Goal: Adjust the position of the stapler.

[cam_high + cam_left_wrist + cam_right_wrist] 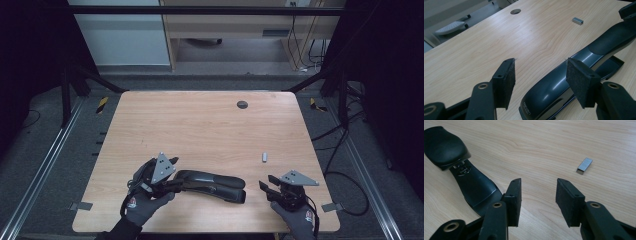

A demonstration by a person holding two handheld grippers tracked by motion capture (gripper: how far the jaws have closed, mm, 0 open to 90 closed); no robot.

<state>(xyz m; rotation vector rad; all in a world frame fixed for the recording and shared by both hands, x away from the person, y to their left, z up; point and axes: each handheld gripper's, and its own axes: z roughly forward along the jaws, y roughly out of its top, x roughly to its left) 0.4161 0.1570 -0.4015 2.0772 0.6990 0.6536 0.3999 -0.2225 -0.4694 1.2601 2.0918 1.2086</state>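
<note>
High view: one light wooden desk (210, 125) with rounded corners carries one black stapler (212, 183), one small block of silver staples (264, 157) and one round dark cable hole (242, 104) near its far edge. Two gloved hands come in from the bottom, each with one gripper. The stapler lies lengthwise near the desk's front edge, left of centre. The left gripper (172, 165) sits at its left end; the right gripper (266, 183) hovers just off its right end, apart from it. The staples lie beyond the right gripper, well apart from the stapler. The far half of the desk is bare wood, open for moving

Left gripper view: the stapler (564, 82) is long, glossy and dark, with a matte handle pad farther along. Its near end lies between the two spread jaws, beside the right-hand pad; the pads do not press on it. The staples (577, 21) and the hole (515, 11) show far off

Right gripper view: the jaws stand spread with only bare desk between them. The stapler's (471, 180) flat base and raised handle lie to the left, the staples (584, 165) ahead to the right
</note>
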